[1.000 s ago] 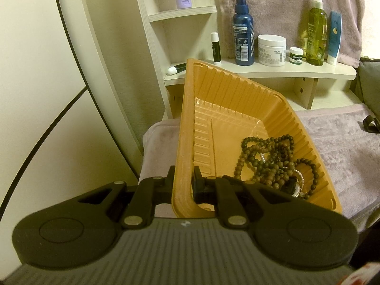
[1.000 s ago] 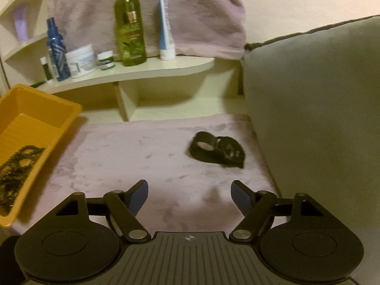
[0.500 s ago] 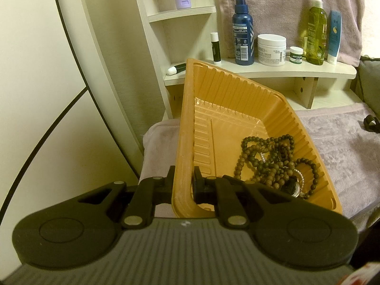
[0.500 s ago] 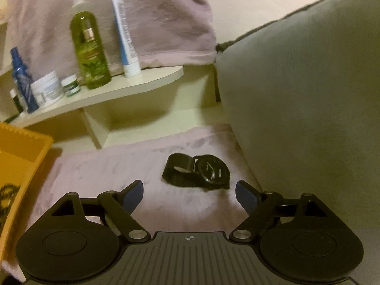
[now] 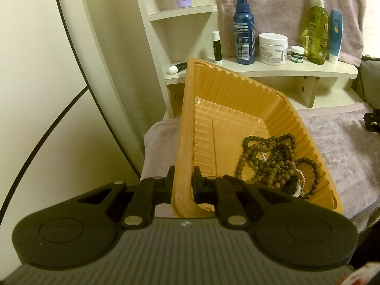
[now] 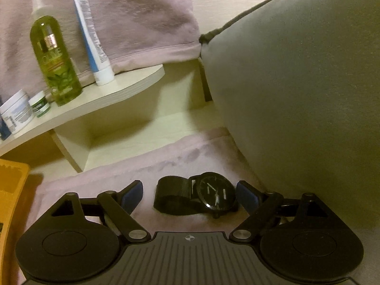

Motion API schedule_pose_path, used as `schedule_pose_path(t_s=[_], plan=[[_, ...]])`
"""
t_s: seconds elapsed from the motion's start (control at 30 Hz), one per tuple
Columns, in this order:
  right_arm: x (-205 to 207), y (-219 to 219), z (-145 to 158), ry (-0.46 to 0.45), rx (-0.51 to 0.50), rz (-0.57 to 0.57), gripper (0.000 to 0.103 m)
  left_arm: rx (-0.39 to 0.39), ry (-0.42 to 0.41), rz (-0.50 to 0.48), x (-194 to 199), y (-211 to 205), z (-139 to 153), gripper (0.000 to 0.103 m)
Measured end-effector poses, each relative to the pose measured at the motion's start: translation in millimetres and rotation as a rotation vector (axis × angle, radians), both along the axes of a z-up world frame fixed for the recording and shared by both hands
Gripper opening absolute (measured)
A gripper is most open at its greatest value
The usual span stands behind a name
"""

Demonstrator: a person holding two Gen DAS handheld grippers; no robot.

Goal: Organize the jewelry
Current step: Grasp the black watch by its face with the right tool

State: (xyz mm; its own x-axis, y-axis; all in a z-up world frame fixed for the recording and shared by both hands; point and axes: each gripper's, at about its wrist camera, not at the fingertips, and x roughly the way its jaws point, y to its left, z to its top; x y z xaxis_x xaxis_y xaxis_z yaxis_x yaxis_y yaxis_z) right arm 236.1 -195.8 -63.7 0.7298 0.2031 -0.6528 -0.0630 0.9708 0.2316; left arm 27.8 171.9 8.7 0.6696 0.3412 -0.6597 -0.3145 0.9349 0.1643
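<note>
1. The black watch (image 6: 199, 198) lies on the mauve towel (image 6: 147, 168), squarely between the right gripper's (image 6: 190, 196) fingertips; its dial sits nearer the right-hand pad, its strap loop nearer the left-hand one.
2. The right gripper's jaws stand wide apart, one blue pad (image 6: 247, 196) on either side of the watch; whether either pad touches it I cannot tell.
3. The left gripper (image 5: 184, 181) has its jaws clamped on the near rim of the orange tray (image 5: 187, 128), one finger outside the wall, one inside.
4. Ahead of those jaws and to their right, a tangle of brown bead strands (image 5: 270, 159) lies in the tray's near right corner.
5. A grey cushion (image 6: 296, 83) rises just beyond the right gripper's right finger.
</note>
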Motion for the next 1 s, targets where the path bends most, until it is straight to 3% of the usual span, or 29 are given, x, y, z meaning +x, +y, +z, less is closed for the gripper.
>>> schedule_pose_path(t_s=[0.17,0.43,0.57,0.87,1.0], plan=[[1,3,-6,0.025,-0.041,0.011,0.079,-0.001,0.000,0.000,0,0,0,0.011],[-12,-2,-3,-0.025,-0.058,0.045,0.068,0.000,0.001,0.001,0,0,0,0.011],[-20,-1,9,-0.072,-0.081,0.082,0.045,0.000,0.000,0.001,0,0,0,0.011],[-27,6,13,-0.095,-0.128,0.140,0.027,0.000,0.000,0.001,0,0,1,0.011],[-35,11,15,-0.106,-0.161,0.172,0.023,0.000,0.000,0.002,0,0,0,0.011]])
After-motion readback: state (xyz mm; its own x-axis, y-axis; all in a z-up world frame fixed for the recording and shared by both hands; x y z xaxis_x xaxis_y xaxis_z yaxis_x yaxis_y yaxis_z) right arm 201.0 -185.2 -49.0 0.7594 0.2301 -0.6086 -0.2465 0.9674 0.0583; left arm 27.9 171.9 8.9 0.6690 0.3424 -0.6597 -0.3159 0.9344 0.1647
